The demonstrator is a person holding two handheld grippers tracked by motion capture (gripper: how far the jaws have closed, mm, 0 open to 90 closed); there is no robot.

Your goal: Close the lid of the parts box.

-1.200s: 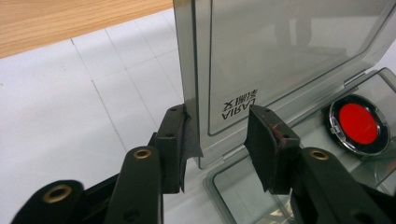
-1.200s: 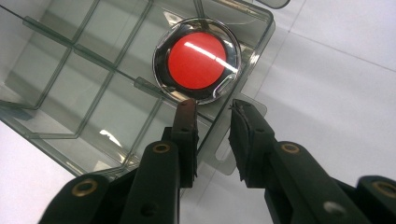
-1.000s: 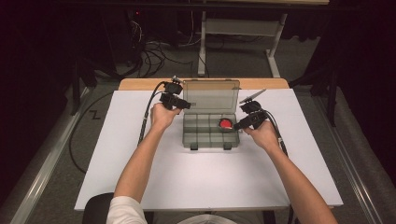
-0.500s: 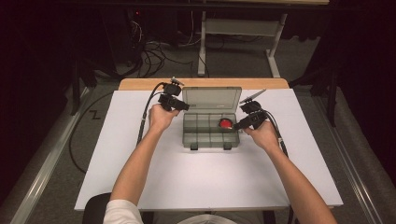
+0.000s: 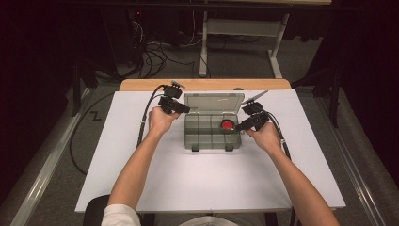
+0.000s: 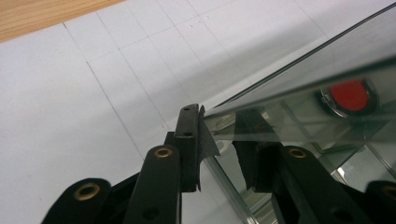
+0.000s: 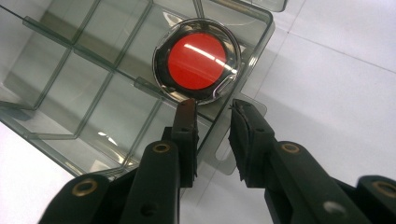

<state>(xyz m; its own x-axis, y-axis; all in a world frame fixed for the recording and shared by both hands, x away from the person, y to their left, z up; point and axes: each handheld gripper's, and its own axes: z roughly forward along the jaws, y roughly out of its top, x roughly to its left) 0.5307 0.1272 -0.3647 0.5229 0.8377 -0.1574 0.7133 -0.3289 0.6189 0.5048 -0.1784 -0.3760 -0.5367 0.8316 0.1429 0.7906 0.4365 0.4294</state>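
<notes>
One clear smoky-grey compartment box (image 5: pixel 211 129) sits mid-table on white sheet (image 5: pixel 202 183), lid (image 5: pixel 214 101) raised at back, two latches at front edge. One round red-topped container (image 5: pixel 228 125) lies in box's far right compartment; other compartments look bare. Your left gripper (image 5: pixel 181 108) stands at lid's left corner: jaws, just closing, straddle lid's edge; whether pads pinch it, cannot tell. Your right gripper (image 7: pixel 212 109) has narrow-set jaws astride box's right wall, just short of red container, nothing clamped.
</notes>
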